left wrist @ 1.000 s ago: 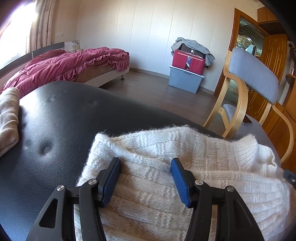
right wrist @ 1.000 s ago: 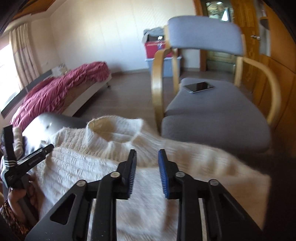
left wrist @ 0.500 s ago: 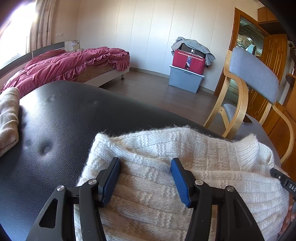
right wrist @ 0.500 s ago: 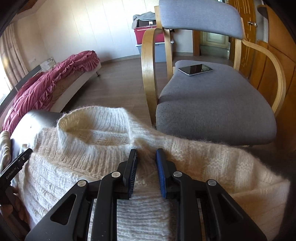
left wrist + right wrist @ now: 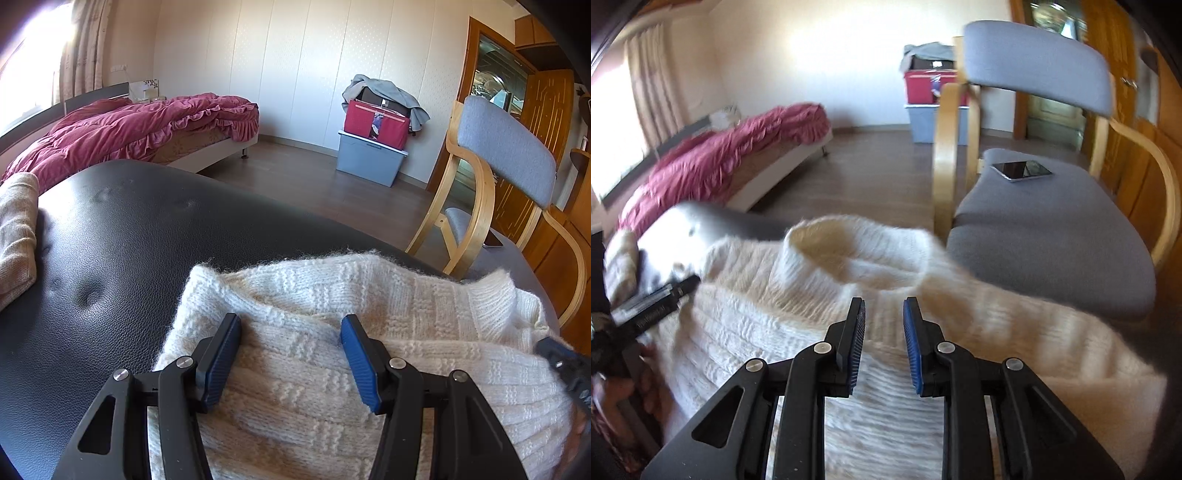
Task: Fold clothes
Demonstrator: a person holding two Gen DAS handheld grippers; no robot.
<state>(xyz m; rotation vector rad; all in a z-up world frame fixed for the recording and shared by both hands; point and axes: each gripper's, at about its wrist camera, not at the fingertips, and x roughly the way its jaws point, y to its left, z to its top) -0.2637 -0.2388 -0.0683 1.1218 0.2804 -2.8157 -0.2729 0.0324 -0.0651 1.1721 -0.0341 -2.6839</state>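
A cream knitted sweater [image 5: 332, 291] lies on a black leather surface [image 5: 129, 251], its ribbed collar [image 5: 849, 254] towards the chair. My left gripper [image 5: 291, 328] rests on the sweater's left part with its jaws wide open and flat knit lying between them. It also shows at the left edge of the right wrist view as a black finger [image 5: 657, 306]. My right gripper [image 5: 884, 306] is shut, with a narrow gap, on a fold of the sweater [image 5: 775, 314] just below the collar. The right gripper's blurred tip [image 5: 565, 365] shows at the right edge of the left wrist view.
A folded beige cloth [image 5: 16, 229] lies at the surface's left end. A grey-cushioned wooden armchair [image 5: 1052, 240] with a phone [image 5: 1021, 170] on its seat stands just beyond the sweater. Farther off are a bed with a red quilt [image 5: 129, 125] and stacked storage boxes [image 5: 373, 147].
My right gripper moved in on the fold below the collar, narrowed its jaws a little, then shifted with the fold in them. The left gripper stayed still.
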